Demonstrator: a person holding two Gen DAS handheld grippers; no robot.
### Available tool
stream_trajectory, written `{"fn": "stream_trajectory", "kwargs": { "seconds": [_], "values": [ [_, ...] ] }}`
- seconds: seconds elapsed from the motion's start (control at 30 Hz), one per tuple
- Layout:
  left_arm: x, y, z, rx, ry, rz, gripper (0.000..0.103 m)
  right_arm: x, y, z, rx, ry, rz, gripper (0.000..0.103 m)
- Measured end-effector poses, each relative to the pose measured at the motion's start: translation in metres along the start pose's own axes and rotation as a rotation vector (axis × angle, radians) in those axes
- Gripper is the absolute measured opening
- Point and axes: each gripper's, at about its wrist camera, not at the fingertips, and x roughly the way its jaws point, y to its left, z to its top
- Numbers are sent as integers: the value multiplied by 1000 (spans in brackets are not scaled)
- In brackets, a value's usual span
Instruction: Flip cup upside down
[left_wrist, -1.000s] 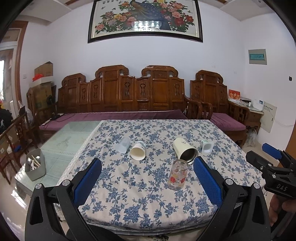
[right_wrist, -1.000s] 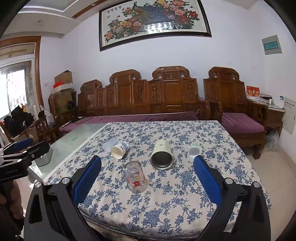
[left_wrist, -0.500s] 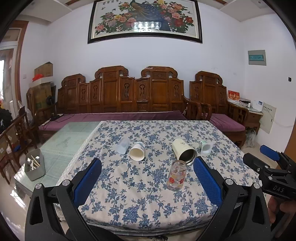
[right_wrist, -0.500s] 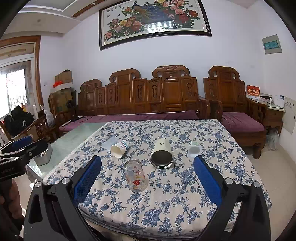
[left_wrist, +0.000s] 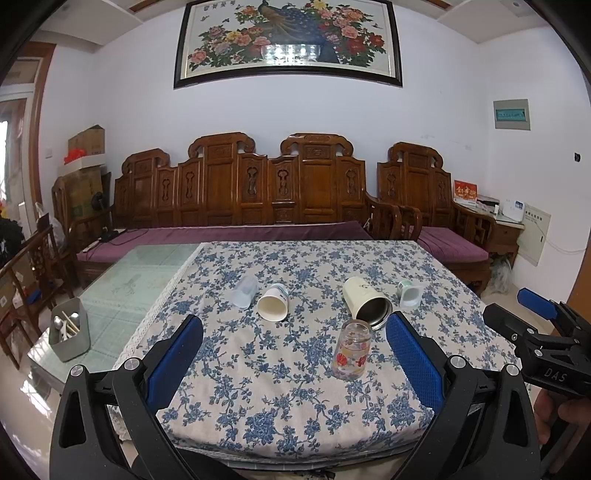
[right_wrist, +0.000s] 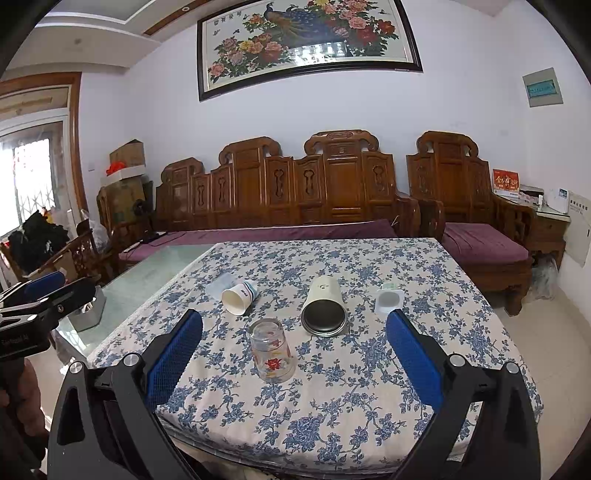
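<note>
The glass (right_wrist: 272, 350) stands upright at 12 o'clock, just left of center between the right gripper (right_wrist: 294, 354) fingers. The left gripper (left_wrist: 294, 356) sees it toward 1 o'clock. Both grippers gape wide, empty, short of the counter (right_wrist: 369, 424).

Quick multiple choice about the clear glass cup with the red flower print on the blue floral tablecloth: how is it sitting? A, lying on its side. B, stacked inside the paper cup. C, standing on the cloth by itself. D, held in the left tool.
C: the clear glass cup with the red flower print stands alone on the blue floral tablecloth, with both open tools short of it.
</note>
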Motion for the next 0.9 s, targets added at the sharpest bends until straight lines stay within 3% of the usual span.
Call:
{"fn": "stream_trajectory", "kwargs": {
  "seconds": [0.9],
  "values": [
    [-1, -1, 0, -2, 1, -2, 96, 0, 2, 0, 2, 2, 2, 100]
  ]
}}
